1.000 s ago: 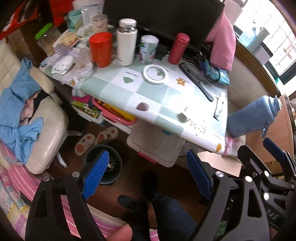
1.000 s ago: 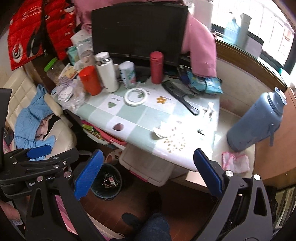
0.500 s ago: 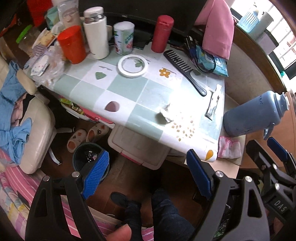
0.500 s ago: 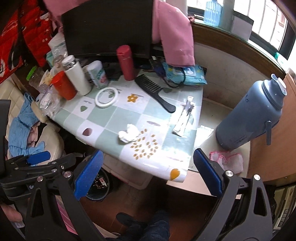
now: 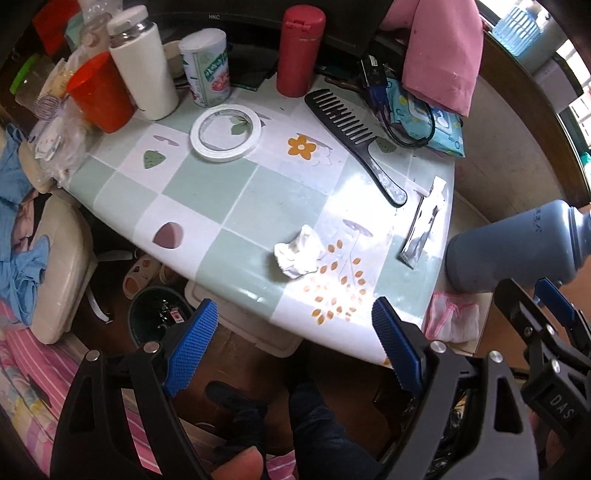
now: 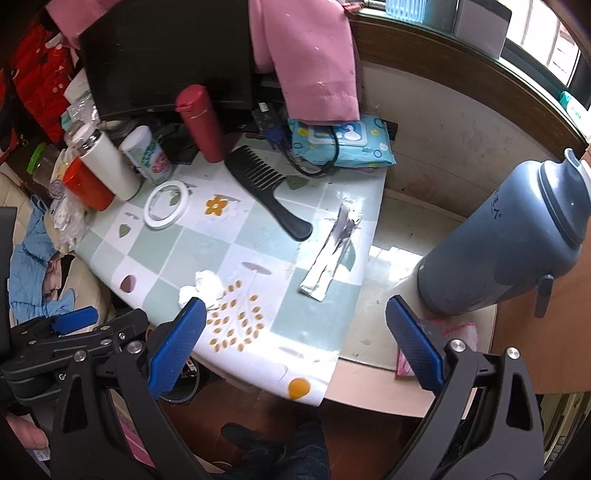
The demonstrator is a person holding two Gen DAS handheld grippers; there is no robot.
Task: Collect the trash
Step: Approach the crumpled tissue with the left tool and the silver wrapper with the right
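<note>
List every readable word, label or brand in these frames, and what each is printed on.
"DAS": right gripper body, seen from the left wrist view.
"G": left gripper body, rest cut off.
Monitor bezel logo: too blurred.
Printed can, blue flask, wipes pack: print unreadable.

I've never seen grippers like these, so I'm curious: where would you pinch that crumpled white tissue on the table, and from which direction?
Probably from straight above, across the raised middle of the crumpled tissue. It lies loose in a lumpy wad on the tablecloth, with clear space all around it, and the open left gripper already points down at it.
</note>
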